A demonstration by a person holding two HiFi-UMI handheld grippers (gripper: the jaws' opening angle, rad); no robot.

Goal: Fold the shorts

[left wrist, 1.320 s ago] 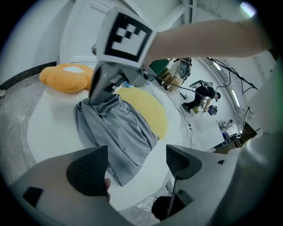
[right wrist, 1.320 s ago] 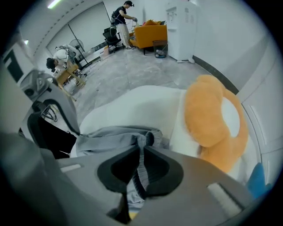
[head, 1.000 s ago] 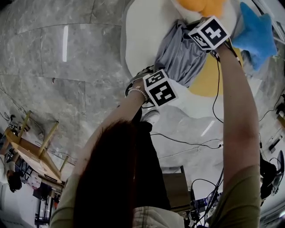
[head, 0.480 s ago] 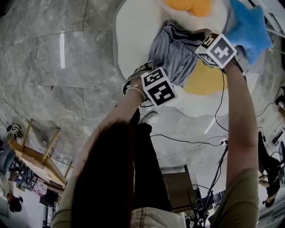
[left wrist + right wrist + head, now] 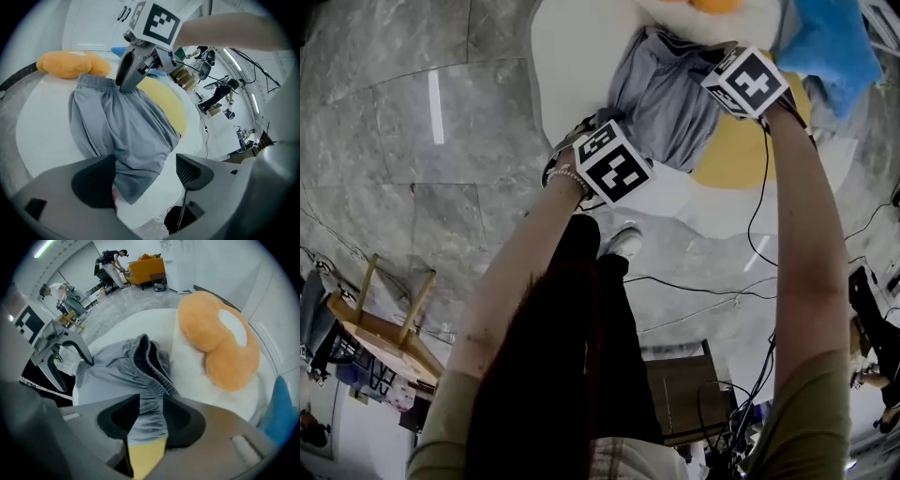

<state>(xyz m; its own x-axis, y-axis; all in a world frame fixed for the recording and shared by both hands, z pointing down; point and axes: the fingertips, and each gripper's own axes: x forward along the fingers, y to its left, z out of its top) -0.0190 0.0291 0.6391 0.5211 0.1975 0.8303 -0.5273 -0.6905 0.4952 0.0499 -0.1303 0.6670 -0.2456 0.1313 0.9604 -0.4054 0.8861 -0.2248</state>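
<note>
Waistband (image 5: 151,380) of crumpled grey cloth shorts (image 5: 661,103) on the white round pad (image 5: 572,66) sits pinched in the right gripper (image 5: 150,420), jaws just eased slightly; the wide-spread left gripper (image 5: 145,180) should clamp the hem (image 5: 133,190) squarely.

White round pad (image 5: 572,75), possibly cushion: grey shorts (image 5: 666,98), orange plush (image 5: 215,338), blue cloth (image 5: 830,47).

- The shorts (image 5: 126,126): their lower hem passes behind one pad of the left gripper (image 5: 143,177); contact cannot be told.
- Orange cushion (image 5: 717,4) and blue item (image 5: 830,42): cut off by the head view's top edge.
- Background people (image 5: 112,258): too small to make out.
</note>
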